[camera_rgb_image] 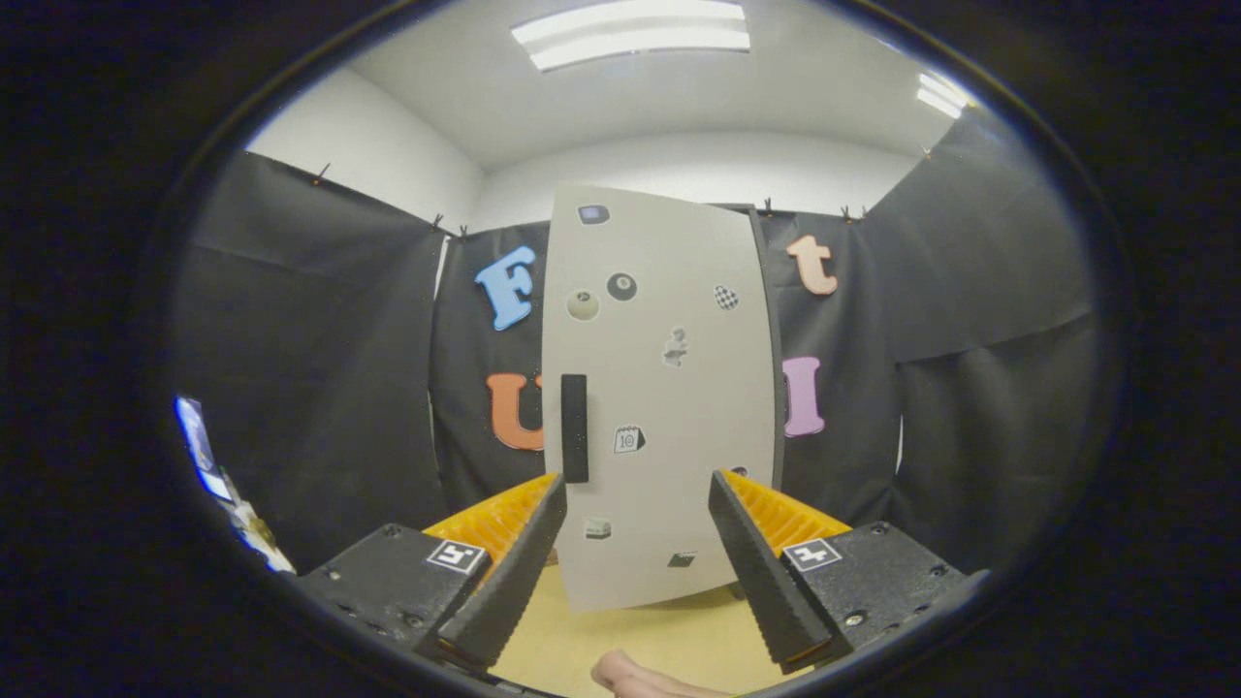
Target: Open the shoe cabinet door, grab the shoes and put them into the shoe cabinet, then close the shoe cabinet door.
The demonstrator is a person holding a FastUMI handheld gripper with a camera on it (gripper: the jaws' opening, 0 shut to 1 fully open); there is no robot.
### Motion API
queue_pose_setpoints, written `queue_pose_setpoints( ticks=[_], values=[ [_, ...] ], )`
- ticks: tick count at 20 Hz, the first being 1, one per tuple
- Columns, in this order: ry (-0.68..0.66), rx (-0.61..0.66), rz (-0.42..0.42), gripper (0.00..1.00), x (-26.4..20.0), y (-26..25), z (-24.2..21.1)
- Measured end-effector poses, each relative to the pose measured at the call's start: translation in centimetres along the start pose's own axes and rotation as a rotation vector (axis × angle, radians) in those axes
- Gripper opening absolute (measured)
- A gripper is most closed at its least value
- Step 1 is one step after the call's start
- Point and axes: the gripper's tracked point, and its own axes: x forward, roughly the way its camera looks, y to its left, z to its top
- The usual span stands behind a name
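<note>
Standing wide apart, tongs (637, 490) — cabinet door (669, 407) beyond, handle (574, 428) visible.

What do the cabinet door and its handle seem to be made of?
The cabinet door looks like matte, pale grey painted board or laminate, flat and glare-free. The handle looks like matte black plastic, perhaps metal. The open gripper points at the door.

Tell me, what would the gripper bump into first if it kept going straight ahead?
Most likely the shoe cabinet door. The gripper is open, fingers spread, and the pale door stands just beyond them, its black handle nearer the left finger. How far off it is I cannot tell.
</note>
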Motion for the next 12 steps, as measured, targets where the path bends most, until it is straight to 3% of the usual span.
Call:
queue_pose_setpoints(
  ticks=[12],
  values=[
    [-0.002, 0.095, -0.08, 0.99, -3.8, -6.3, -2.0]
  ],
)
